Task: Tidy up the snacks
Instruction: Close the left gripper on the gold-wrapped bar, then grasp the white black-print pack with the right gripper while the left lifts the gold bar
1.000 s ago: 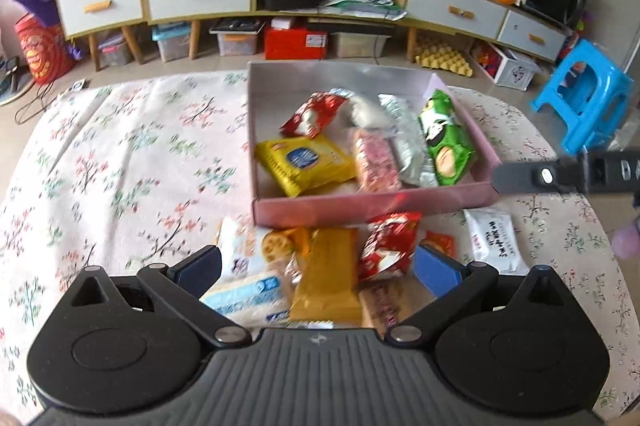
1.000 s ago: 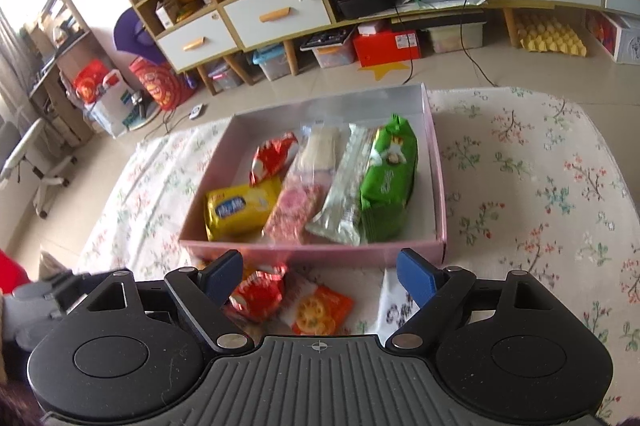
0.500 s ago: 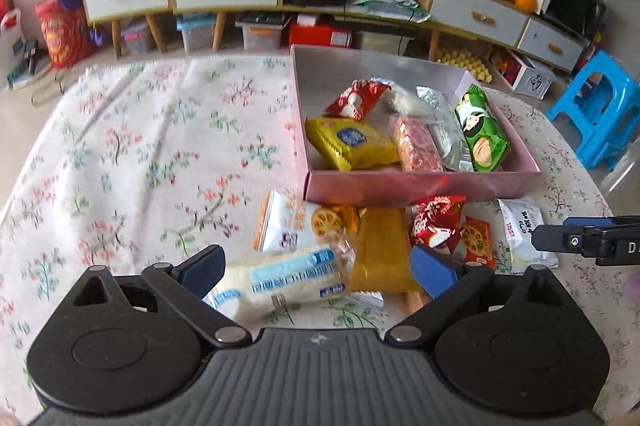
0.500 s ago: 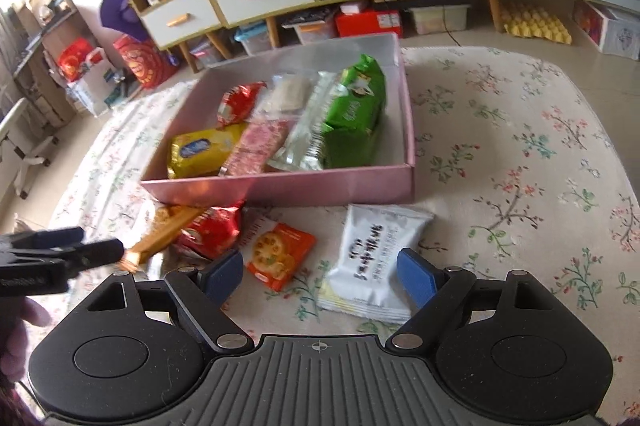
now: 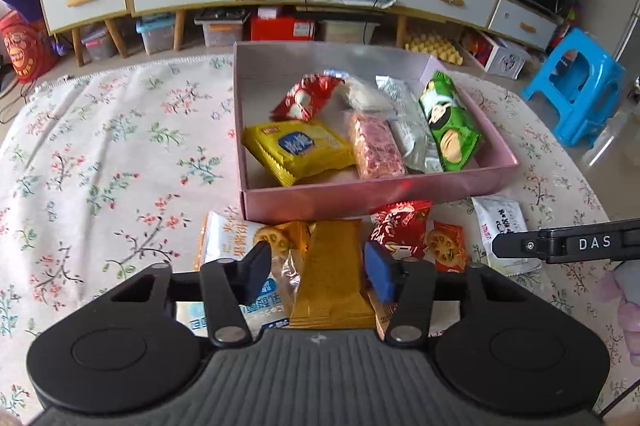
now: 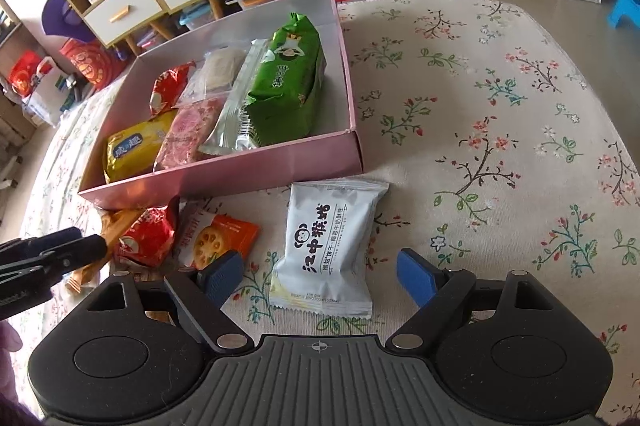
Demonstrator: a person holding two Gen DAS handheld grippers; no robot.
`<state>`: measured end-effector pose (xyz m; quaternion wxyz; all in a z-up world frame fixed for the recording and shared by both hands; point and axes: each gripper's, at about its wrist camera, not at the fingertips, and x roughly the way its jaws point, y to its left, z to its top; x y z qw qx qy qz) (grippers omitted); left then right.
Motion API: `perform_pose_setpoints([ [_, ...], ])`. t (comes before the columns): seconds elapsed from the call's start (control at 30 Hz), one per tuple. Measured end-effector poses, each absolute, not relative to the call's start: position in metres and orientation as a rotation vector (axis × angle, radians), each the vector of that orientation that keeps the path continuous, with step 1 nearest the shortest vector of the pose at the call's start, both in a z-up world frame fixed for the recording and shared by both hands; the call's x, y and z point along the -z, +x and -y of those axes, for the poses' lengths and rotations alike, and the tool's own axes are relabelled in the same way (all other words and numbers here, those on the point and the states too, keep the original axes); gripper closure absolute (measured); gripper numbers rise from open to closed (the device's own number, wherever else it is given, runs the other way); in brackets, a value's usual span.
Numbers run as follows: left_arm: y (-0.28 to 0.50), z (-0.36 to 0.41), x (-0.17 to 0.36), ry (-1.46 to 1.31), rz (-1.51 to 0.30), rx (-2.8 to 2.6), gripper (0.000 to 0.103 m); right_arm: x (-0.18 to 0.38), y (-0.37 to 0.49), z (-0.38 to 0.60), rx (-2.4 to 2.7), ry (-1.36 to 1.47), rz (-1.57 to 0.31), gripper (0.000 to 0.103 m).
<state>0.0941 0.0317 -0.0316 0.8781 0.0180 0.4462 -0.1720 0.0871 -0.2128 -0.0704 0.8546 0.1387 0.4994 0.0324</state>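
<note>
Jaws closing around gold packet point(image 5: 334, 274), white packet point(image 6: 326, 246) nearby.

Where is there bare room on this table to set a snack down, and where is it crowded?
Bare cloth lies left of the pink box, and a wide patch right of the box and the white packet. Inside the box, the strip along its left wall and the far end are bare. Crowded: the strip before the box's front wall, where loose packets overlap around the gold packet.

The left gripper point(image 5: 316, 268) was narrowed, jaws closing around the flat golden-orange foil packet point(image 5: 330, 274). The right gripper point(image 6: 320, 272) was lowered over the white plastic snack packet point(image 6: 326, 246).
</note>
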Motion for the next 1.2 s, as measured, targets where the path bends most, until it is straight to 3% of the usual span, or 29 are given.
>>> perform_pose_setpoints([
  [0.17,0.095,-0.029,0.037,0.051,-0.966,0.355,0.069,0.073,0.087,0.203,-0.072,0.220,-1.037,0.019],
  [0.23,0.091,-0.029,0.036,0.065,-0.965,0.364,0.073,0.075,0.086,0.199,-0.080,0.180,-1.027,0.031],
  [0.3,0.087,-0.030,0.035,0.070,-0.972,0.379,0.076,0.075,0.084,0.195,-0.081,0.130,-1.014,0.053],
  [0.57,0.055,-0.039,0.038,0.122,-0.990,0.421,0.077,0.073,0.071,0.207,-0.134,0.152,-1.024,0.077],
  [0.67,0.044,-0.042,0.042,0.129,-1.013,0.439,0.077,0.073,0.061,0.210,-0.159,0.142,-1.039,0.079],
  [0.87,0.023,-0.042,0.048,0.166,-1.033,0.484,0.077,0.072,0.046,0.209,-0.197,0.110,-1.051,0.078],
  [0.97,0.018,-0.046,0.047,0.156,-1.036,0.499,0.073,0.072,0.044,0.213,-0.183,0.140,-1.049,0.071],
  [1.03,0.017,-0.049,0.046,0.148,-1.025,0.499,0.071,0.071,0.047,0.215,-0.168,0.154,-1.039,0.061],
  [1.1,0.017,-0.047,0.045,0.147,-1.008,0.504,0.063,0.069,0.051,0.215,-0.154,0.173,-1.019,0.038],
  [1.2,0.017,-0.042,0.042,0.156,-0.983,0.513,0.048,0.066,0.060,0.213,-0.149,0.205,-0.988,0.032],
])
